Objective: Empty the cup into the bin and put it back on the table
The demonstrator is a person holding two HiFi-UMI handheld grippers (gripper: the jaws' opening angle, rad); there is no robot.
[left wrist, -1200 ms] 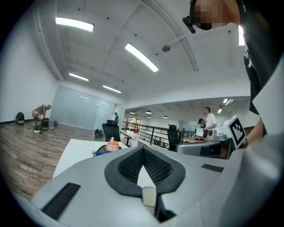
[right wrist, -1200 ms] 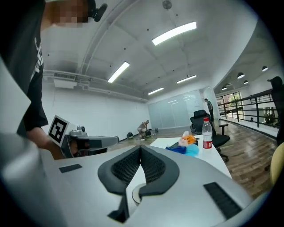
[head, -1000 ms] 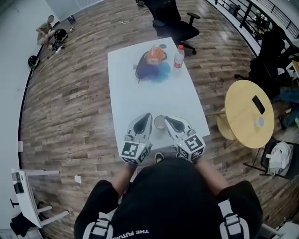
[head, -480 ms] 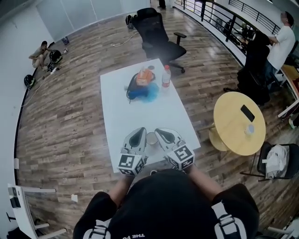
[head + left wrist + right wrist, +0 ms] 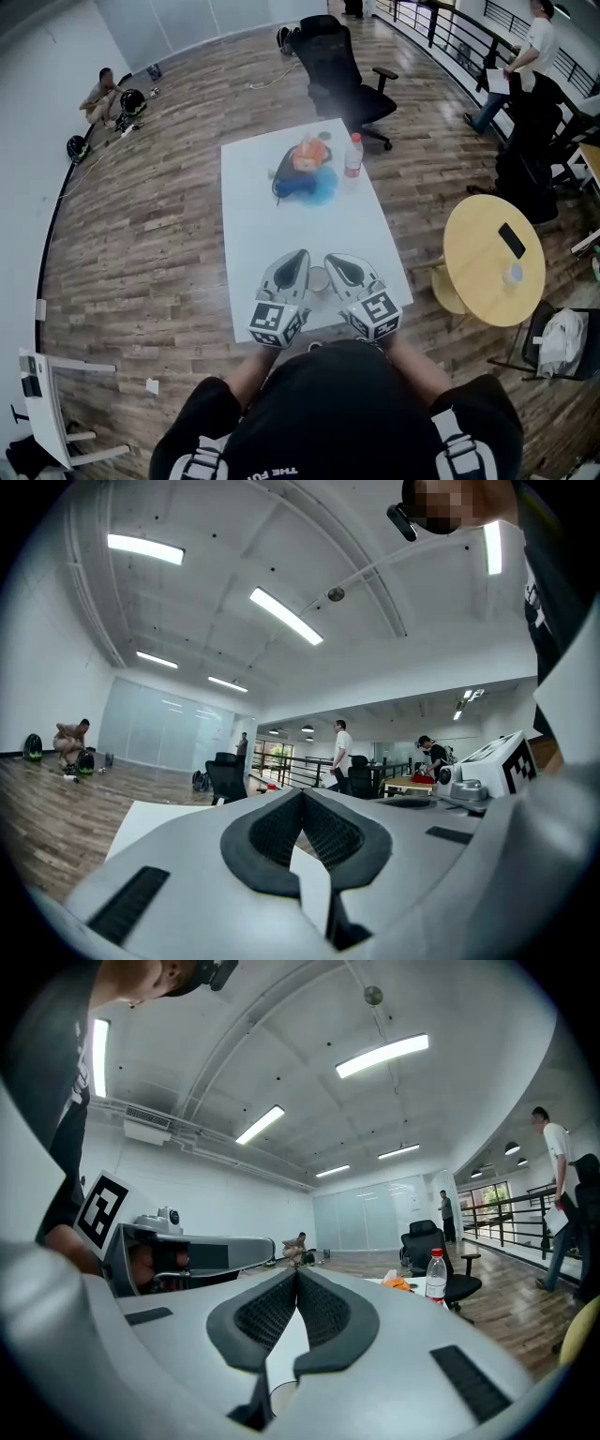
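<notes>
A small pale cup [image 5: 319,278] stands upright near the front edge of the white table [image 5: 253,234]. My left gripper [image 5: 301,254] lies just left of the cup and my right gripper [image 5: 331,258] just right of it. Both point away from me and flank the cup without gripping it. In the left gripper view the left gripper [image 5: 302,795] has its dark pads pressed together with nothing between them. The right gripper [image 5: 295,1275] in its own view is shut the same way, also empty. What is inside the cup cannot be made out.
At the table's far end lie a blue and orange heap [image 5: 306,172] and a clear bottle with a red cap [image 5: 352,155]. A black office chair [image 5: 342,56] stands beyond. A round wooden table [image 5: 494,261] is to the right. People stand by the railing.
The head view has shifted a little from frame to frame. Both grippers stay shut on either side of the cup, and the cup has not moved on the table.
</notes>
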